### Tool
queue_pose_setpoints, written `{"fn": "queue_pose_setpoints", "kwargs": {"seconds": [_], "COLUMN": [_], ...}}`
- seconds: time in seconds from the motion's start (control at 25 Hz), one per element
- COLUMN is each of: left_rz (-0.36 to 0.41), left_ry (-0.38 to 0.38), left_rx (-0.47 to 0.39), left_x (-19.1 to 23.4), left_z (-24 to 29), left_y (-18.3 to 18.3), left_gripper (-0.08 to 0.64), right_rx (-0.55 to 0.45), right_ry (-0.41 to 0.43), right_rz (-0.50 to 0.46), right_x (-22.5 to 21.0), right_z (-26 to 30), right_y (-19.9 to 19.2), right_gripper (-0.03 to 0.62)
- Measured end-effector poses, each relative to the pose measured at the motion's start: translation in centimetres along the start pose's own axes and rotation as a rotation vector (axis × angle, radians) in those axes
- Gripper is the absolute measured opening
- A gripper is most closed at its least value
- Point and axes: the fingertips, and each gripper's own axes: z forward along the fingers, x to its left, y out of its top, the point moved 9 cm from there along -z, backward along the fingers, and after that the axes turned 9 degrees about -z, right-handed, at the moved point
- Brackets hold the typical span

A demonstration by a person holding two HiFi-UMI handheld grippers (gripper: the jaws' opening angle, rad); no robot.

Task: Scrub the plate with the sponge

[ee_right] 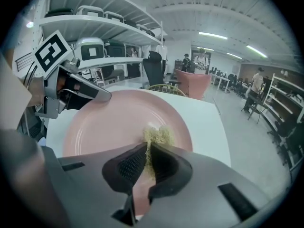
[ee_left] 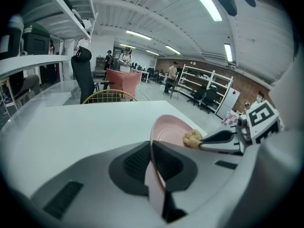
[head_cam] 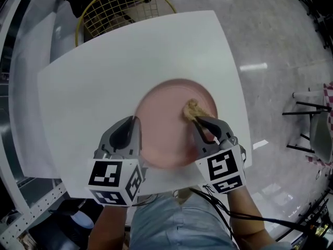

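A pink plate [head_cam: 166,121] lies on the white table [head_cam: 104,77], tilted up at its near left edge. My left gripper [head_cam: 136,125] is shut on the plate's rim [ee_left: 154,148] there. A tan sponge [head_cam: 193,110] rests on the plate's right side, and my right gripper [head_cam: 195,120] is shut on it. In the right gripper view the sponge [ee_right: 159,137] presses on the plate [ee_right: 109,122] just past the jaws. The left gripper view shows the sponge [ee_left: 192,138] and the right gripper [ee_left: 202,141] over the plate's far side.
A yellow wire basket [head_cam: 122,9] stands beyond the table's far edge. Chair legs [head_cam: 307,124] stand on the shiny floor to the right. Cables [head_cam: 244,217] trail from the right gripper near my body. Shelving [head_cam: 21,87] runs along the left.
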Motion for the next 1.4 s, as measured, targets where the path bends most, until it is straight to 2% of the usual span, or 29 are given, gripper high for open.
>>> {"fn": "queue_pose_setpoints", "kwargs": {"seconds": [0.28, 0.52, 1.04, 1.24, 1.4], "left_rz": [0.005, 0.0, 0.004, -0.01, -0.004], "left_ry": [-0.011, -0.012, -0.016, -0.02, -0.024], "left_rx": [0.002, 0.005, 0.009, 0.019, 0.022], "left_x": [-0.3, -0.3, 0.1, 0.3, 0.4], "left_z": [0.3, 0.6, 1.2, 1.7, 1.9], "left_y": [0.1, 0.2, 0.4, 0.3, 0.3], "left_gripper": [0.025, 0.025, 0.023, 0.023, 0.023], "right_rx": [-0.002, -0.046, -0.143, -0.146, -0.132], "right_ry": [-0.033, -0.018, 0.109, 0.182, 0.207], "right_rz": [-0.012, -0.061, -0.17, -0.19, -0.184], "right_x": [-1.0, -0.9, 2.8, 4.9, 5.5], "right_z": [1.1, 2.1, 2.3, 1.6, 0.8], "right_y": [1.0, 2.7, 4.9, 4.2, 3.2], "right_gripper": [0.034, 0.034, 0.034, 0.034, 0.034]}}
